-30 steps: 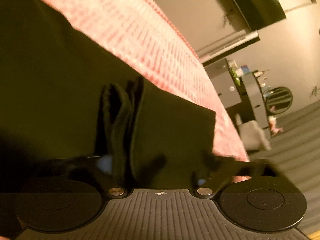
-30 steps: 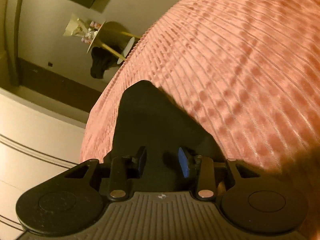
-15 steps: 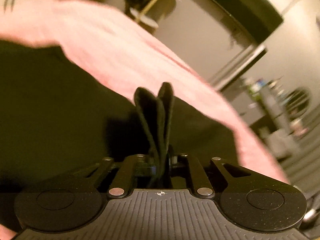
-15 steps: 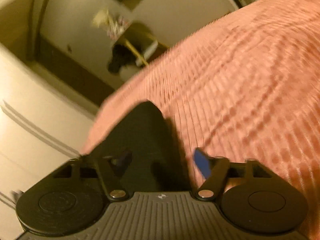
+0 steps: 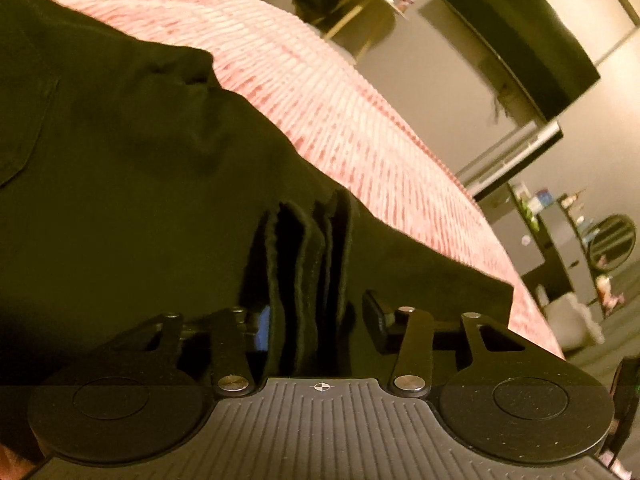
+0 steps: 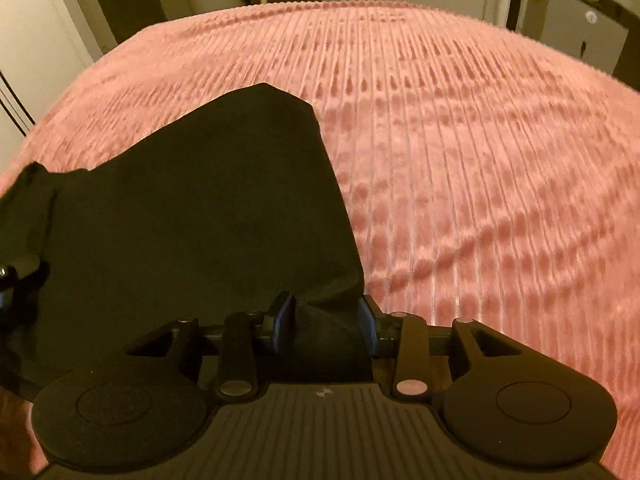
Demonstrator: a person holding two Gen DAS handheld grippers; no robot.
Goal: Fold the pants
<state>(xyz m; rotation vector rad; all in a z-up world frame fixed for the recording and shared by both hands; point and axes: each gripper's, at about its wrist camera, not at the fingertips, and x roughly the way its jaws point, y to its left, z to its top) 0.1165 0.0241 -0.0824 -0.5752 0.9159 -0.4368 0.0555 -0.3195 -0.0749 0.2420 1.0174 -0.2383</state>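
Note:
Dark pants [image 5: 132, 184] lie spread on a pink ribbed bedspread [image 5: 344, 120]. In the left wrist view a bunched, layered edge of the pants [image 5: 304, 272] stands between the fingers of my left gripper [image 5: 318, 320]; the jaws are apart and do not press it. In the right wrist view the pants [image 6: 192, 220] lie flat to the left, and a raised fold of them [image 6: 324, 320] sits between the fingers of my right gripper [image 6: 324, 320], whose jaws stand apart around it.
The pink bedspread [image 6: 480, 160] stretches far to the right. Beyond the bed stand a gold-legged side table [image 5: 360, 4], a dark wall screen [image 5: 520, 40] and a black shelf with small items [image 5: 560, 248]. A cabinet [image 6: 576, 20] stands at the far right.
The left gripper, shut on the pants fold half a second ago, has opened with the fold still between its fingers. The right gripper has swung to face across the bed and narrowed around a fold.

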